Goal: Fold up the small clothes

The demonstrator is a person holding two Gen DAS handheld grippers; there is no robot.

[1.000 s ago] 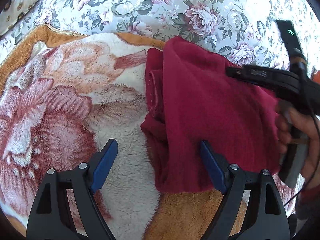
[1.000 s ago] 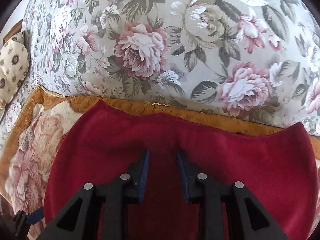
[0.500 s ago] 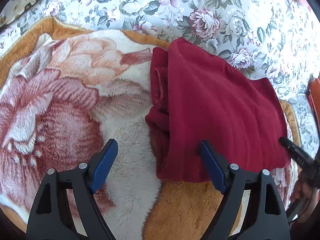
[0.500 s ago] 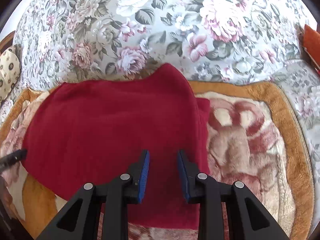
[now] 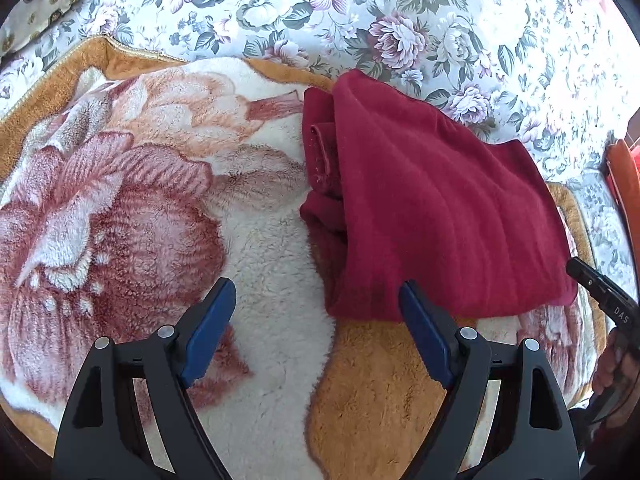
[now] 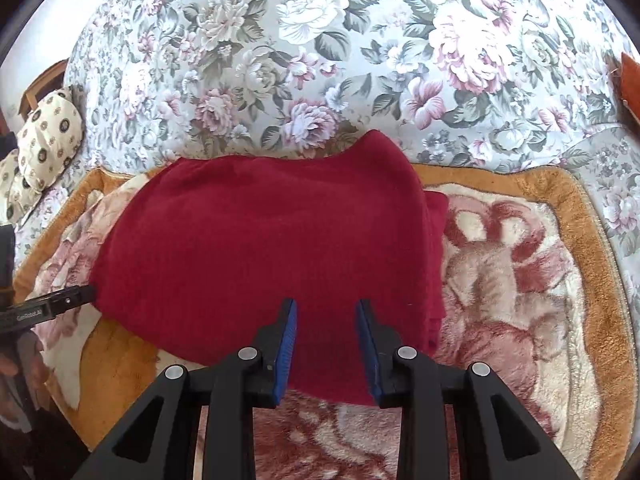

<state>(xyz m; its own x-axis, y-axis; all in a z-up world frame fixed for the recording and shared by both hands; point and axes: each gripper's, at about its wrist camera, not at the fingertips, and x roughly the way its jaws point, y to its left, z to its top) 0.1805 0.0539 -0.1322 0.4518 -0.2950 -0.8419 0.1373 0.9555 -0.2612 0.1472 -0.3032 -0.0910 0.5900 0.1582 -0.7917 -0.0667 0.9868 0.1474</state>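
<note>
A dark red knit garment (image 5: 432,216) lies folded on a fleecy flower-print blanket (image 5: 132,200); it also shows in the right wrist view (image 6: 272,248). My left gripper (image 5: 316,320) is wide open and empty, just in front of the garment's near left corner, its right pad by the hem. My right gripper (image 6: 326,336) is partly open and empty, held above the garment's near edge. The right gripper's tip (image 5: 600,292) shows at the garment's right corner in the left wrist view. The left gripper's tip (image 6: 52,304) shows at the garment's left corner in the right wrist view.
The blanket (image 6: 520,280) lies on a bed with a grey floral cover (image 6: 360,60). A cream patterned pillow (image 6: 44,140) sits at the far left. An orange-red object (image 5: 624,184) stands at the right edge.
My right gripper has pulled back off the garment toward its near edge, and more of the blanket shows. The garment lies flat. My left gripper has stayed open in place.
</note>
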